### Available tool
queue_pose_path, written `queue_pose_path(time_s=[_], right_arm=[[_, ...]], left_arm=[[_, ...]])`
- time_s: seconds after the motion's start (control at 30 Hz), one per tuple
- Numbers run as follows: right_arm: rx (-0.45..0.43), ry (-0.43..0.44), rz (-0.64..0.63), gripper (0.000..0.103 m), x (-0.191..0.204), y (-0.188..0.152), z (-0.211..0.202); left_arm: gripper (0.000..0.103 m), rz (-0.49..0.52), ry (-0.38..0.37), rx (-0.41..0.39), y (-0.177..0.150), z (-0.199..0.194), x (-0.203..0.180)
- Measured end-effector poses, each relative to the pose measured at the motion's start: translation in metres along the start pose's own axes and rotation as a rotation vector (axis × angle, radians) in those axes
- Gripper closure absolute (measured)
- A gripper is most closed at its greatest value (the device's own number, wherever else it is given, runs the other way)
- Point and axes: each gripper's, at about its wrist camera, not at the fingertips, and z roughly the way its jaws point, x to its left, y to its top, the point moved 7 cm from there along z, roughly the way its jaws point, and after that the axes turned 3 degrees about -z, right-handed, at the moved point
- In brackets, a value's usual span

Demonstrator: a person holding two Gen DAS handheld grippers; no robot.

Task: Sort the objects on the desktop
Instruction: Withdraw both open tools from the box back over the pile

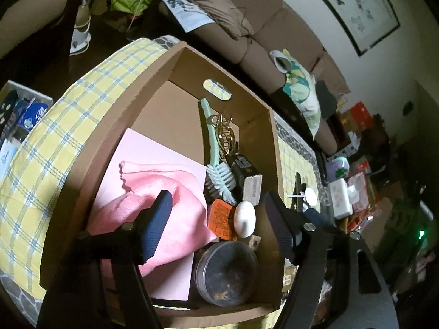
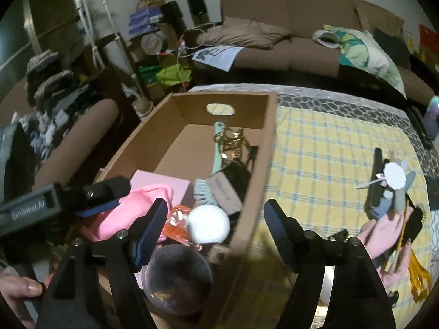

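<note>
An open cardboard box (image 1: 192,71) (image 2: 186,109) stands on the yellow checked tablecloth (image 1: 55,137) (image 2: 315,164). In it lie a pink cloth (image 1: 186,192) (image 2: 142,197), a mint brush (image 1: 212,142) (image 2: 218,148), a gold clip (image 1: 227,137), an orange packet (image 1: 221,216), a white oval piece (image 1: 245,218) and a dark round tin (image 1: 226,271) (image 2: 178,274). My left gripper (image 1: 219,205) hovers open over the cloth and packet. My right gripper (image 2: 216,208) is open over the box's near right corner. A blurred white ball (image 2: 208,224) shows between its fingers, touching neither.
On the tablecloth right of the box lie a small blue and white fan (image 2: 395,181), a black bar (image 2: 377,170), another pink cloth (image 2: 384,233) and a yellow item (image 2: 419,282). A brown sofa (image 2: 301,13) stands behind. A hand (image 2: 24,288) shows at lower left.
</note>
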Motion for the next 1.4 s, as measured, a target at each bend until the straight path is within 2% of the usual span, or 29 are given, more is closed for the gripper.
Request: queue_pose_path(time_s=[0.1,0.23,0.3,0.4,0.5,0.67,1.0,1.4], right_arm=[[0.009,-0.015,0.01,0.027,-0.011,-0.002,-0.006],[0.034,-0.039,0.013,0.023,-0.022,-0.01,-0.011],[0.038,-0.044,0.015,0.02,-0.026,-0.014,-0.015],[0.053,-0.062,0.014,0.018,-0.033,-0.024,-0.025],[0.056,-0.076,0.014,0.011,-0.039,-0.034,-0.036],[0.062,-0.105,0.002,0.004,-0.046,-0.047,-0.054],[0.075,-0.131,0.058,0.001,-0.069,-0.076,-0.084],[0.053,-0.256,0.071,0.001,-0.106,-0.106,-0.128]], left_arm=[[0.031,0.036,0.021,0.005,-0.004,0.0,-0.005],[0.019,0.088,0.05,0.002,-0.01,-0.003,-0.012],[0.011,0.131,0.077,-0.006,-0.015,-0.006,-0.017],[0.007,0.215,0.125,-0.023,-0.025,-0.012,-0.028],[0.0,0.302,0.171,-0.043,-0.036,-0.019,-0.041],[0.0,0.378,0.227,-0.056,-0.053,-0.024,-0.052],[0.0,0.406,0.22,-0.027,-0.094,-0.029,-0.066],[0.0,0.506,0.173,-0.008,-0.149,-0.028,-0.113]])
